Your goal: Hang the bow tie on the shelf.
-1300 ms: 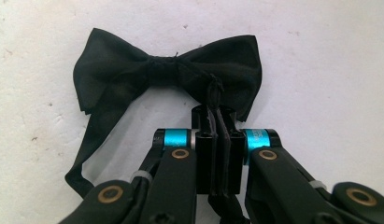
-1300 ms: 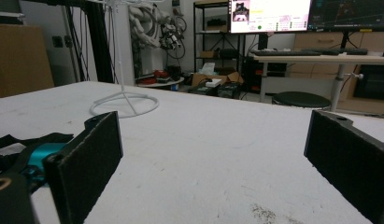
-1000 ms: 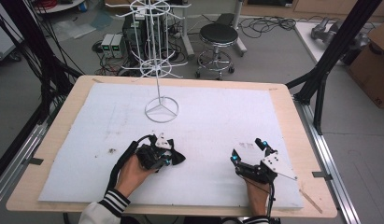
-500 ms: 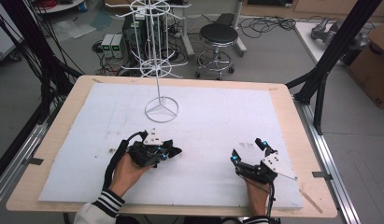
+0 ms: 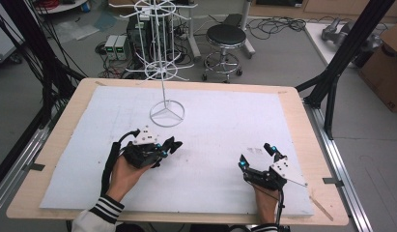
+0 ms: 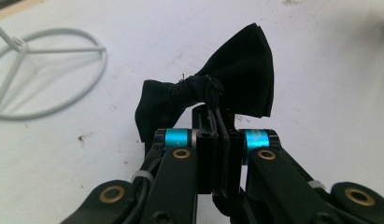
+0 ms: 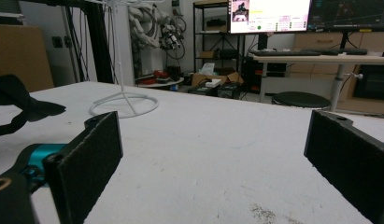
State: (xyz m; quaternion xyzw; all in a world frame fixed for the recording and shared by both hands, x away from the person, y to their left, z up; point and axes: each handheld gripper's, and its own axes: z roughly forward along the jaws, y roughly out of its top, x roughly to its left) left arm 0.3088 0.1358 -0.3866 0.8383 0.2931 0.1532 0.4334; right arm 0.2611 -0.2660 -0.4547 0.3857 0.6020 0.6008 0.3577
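In the high view, the black bow tie point(image 5: 171, 145) is mostly hidden by the left gripper point(image 5: 163, 148), so its shape is unclear there. In the left gripper view, the closed fingers point(image 6: 219, 140) cover the lower part of the knot, and the wire stand point(image 6: 45, 70) is cut by the left edge. The stand's top is cut off in the right gripper view.

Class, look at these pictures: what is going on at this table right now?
A person works at a white-covered table with a gripper in each hand. The left gripper is shut on the knot of a black bow tie, held just above the surface, near the base of a white wire rack. The right gripper rests on the table with its jaws open and nothing between them.
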